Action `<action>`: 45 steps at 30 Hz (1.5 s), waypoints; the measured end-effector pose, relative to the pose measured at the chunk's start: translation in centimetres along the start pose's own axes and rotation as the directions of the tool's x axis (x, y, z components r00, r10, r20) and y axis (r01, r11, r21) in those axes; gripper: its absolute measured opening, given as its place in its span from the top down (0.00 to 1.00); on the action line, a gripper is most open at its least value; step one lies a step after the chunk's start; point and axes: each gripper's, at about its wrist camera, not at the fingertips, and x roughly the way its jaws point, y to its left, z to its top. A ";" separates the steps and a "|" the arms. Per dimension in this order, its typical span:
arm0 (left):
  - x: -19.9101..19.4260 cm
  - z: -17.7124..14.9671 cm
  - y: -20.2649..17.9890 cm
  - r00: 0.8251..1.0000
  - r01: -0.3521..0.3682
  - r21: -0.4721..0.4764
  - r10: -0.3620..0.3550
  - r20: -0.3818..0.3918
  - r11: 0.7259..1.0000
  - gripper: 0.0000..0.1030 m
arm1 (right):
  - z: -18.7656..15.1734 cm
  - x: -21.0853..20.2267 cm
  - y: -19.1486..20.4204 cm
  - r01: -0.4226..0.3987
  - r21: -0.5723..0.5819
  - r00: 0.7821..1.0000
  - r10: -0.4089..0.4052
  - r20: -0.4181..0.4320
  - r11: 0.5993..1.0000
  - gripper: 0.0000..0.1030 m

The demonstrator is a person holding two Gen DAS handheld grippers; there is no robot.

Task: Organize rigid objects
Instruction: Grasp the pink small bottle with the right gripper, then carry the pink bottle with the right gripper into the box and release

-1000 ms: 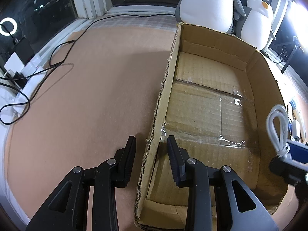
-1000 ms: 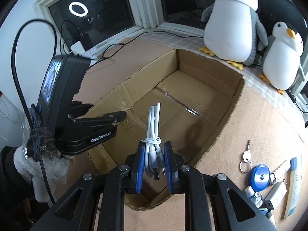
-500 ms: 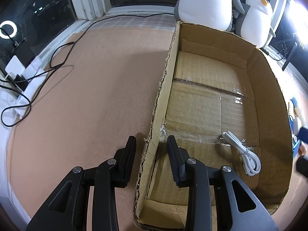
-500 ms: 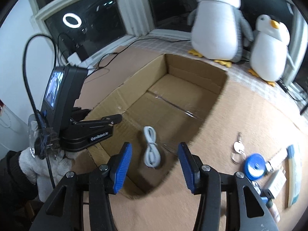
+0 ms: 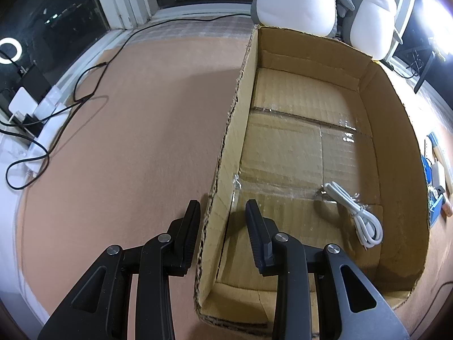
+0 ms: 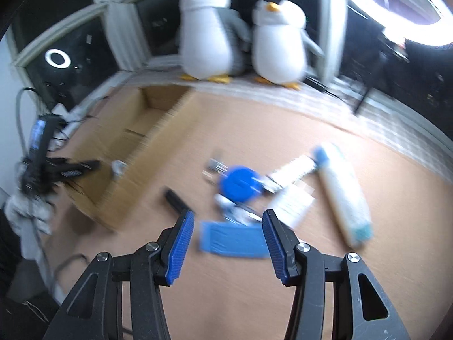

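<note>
An open cardboard box [image 5: 396,130] lies on the brown table. A coiled white cable [image 5: 359,215] rests on its floor near the right wall. My left gripper [image 5: 222,221] is open and straddles the box's left wall [image 5: 226,138]. My right gripper [image 6: 228,226] is open and empty, above a flat blue item [image 6: 232,242]. Beyond it lie a round blue tape measure [image 6: 239,182], a white tube [image 6: 344,198], a black stick [image 6: 177,199] and small white items. The right wrist view is blurred.
Two plush penguins [image 6: 209,31] stand on the window ledge behind the box [image 6: 136,147]. Black cables [image 5: 82,90] and white chargers [image 5: 22,104] lie at the table's left edge. A bright ring light [image 6: 410,2] stands at the far right.
My right gripper opened and dropped the white cable into the box, then swung right over the pile of loose items. My left gripper stayed at the box wall.
</note>
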 end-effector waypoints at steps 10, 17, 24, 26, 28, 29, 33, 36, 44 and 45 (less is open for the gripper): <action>-0.3 -0.6 -0.1 1.000 0.001 0.017 -0.001 -0.024 1.000 0.69 | -2.9 3.1 -4.2 0.081 -0.050 0.989 -0.087 -0.122 0.995 0.55; -0.4 -0.8 0.0 0.999 -0.007 0.026 0.008 -0.032 1.000 0.70 | -2.7 5.6 -4.6 0.090 -0.088 0.979 -0.105 -0.177 0.992 0.68; -0.3 -0.8 -0.1 1.000 -0.015 0.026 0.016 -0.027 1.000 0.70 | -2.7 5.3 -4.6 0.069 -0.065 0.980 -0.080 -0.180 0.995 0.83; -0.3 -0.9 -0.2 1.000 -0.014 0.025 0.015 -0.027 1.000 0.70 | -2.9 5.1 -4.6 0.068 -0.054 0.981 -0.077 -0.177 0.996 0.83; -0.3 -0.9 -0.2 1.000 -0.016 0.024 0.017 -0.025 1.000 0.70 | -3.1 4.8 -4.6 0.068 -0.040 0.983 -0.074 -0.171 0.997 0.83; -0.4 -0.9 -0.2 1.000 -0.018 0.025 0.018 -0.024 1.000 0.70 | -3.2 4.4 -4.5 0.066 -0.029 0.984 -0.070 -0.161 0.997 0.83; -0.4 -1.0 -0.3 1.000 -0.018 0.025 0.019 -0.022 1.000 0.70 | -2.9 2.9 -4.2 0.053 0.002 0.991 -0.053 -0.119 0.999 0.83; -0.4 -1.0 -0.3 1.000 -0.021 0.029 0.022 -0.020 0.999 0.70 | -2.1 1.4 -3.2 0.030 0.014 0.997 -0.029 -0.072 0.999 0.83; -0.4 -1.1 -0.3 1.000 -0.016 0.024 0.017 -0.013 1.000 0.70 | 1.4 -0.9 2.4 -0.071 -0.034 0.997 0.072 0.040 0.997 0.83; -0.4 -1.1 -0.3 1.000 -0.016 0.023 0.016 -0.013 1.000 0.70 | 2.0 -0.9 3.3 -0.088 -0.046 0.995 0.091 0.050 0.995 0.83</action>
